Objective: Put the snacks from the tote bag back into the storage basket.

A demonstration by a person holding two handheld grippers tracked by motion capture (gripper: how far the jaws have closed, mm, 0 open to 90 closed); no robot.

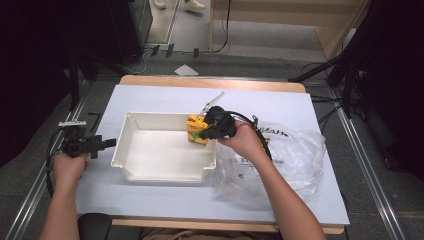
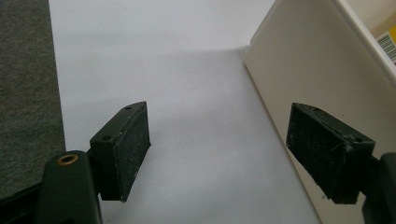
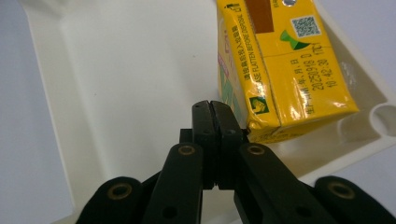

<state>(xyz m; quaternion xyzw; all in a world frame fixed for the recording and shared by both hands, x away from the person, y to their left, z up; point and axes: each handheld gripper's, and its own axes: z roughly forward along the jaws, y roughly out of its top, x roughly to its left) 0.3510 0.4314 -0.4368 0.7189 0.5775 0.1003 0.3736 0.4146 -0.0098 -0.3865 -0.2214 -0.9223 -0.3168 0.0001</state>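
Observation:
A yellow drink carton (image 1: 196, 129) (image 3: 285, 70) sits in the far right corner of a white plastic tray (image 1: 165, 175) (image 3: 116, 70). My right gripper (image 1: 204, 134) (image 3: 211, 107) hangs over that corner, shut, its two pads pressed together with nothing between them. Its tips lie right beside the carton's lower edge; I cannot tell whether they touch it. My left gripper (image 1: 111, 143) (image 2: 215, 149) rests over the white table sheet just left of the tray's outer wall (image 2: 303, 60), open and empty.
A crumpled clear plastic bag (image 1: 290, 155) lies on the table to the right of the tray, under my right forearm. A thin silvery item (image 1: 212, 101) lies behind the tray. The white sheet (image 1: 150, 97) covers the wooden table.

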